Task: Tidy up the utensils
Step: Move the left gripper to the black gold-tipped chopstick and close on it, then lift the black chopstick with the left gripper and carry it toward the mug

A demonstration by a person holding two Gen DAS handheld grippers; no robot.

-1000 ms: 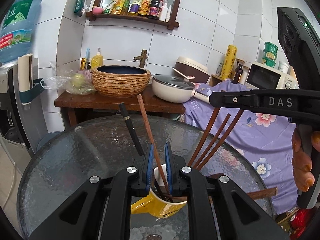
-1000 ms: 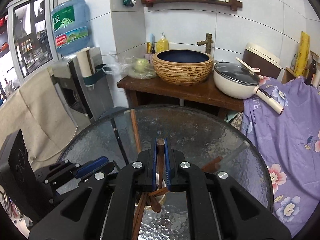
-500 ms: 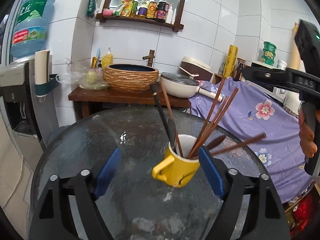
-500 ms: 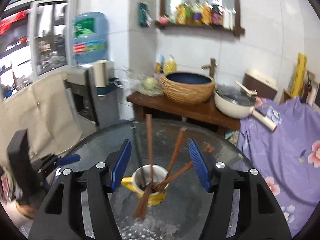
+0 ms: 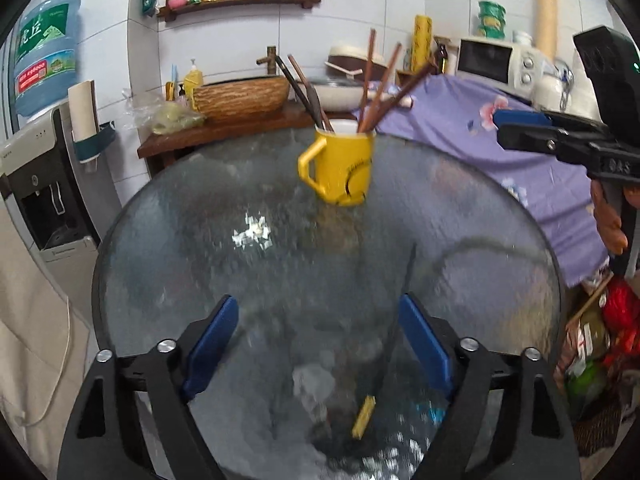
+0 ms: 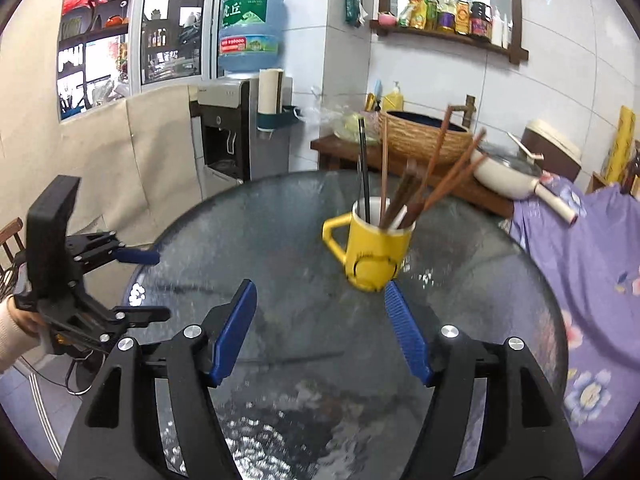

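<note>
Gaping wide, the left gripper (image 5: 318,344) has nothing between its blue pads (image 5: 210,346), and its jaws have just been narrowing a little. The right gripper (image 6: 320,332) is also spread and empty, its jaws having just been opening. Ahead of both pairs of jaws, well apart from them, stands the yellow mug (image 5: 340,166) on the round glass table (image 5: 240,280), packed with wooden chopsticks (image 5: 370,84) and a dark-handled utensil (image 5: 298,90) leaning outward. Beyond the mug, past the table's far edge, a wooden bench (image 6: 340,148) carries a woven basin (image 6: 424,138) and a lidded white pan (image 6: 504,170). Farther out are white tiled walls, a bottle shelf (image 6: 448,34), a water dispenser (image 6: 236,128) to the jaws' left and purple floral cloth (image 6: 580,248) to their right.
</note>
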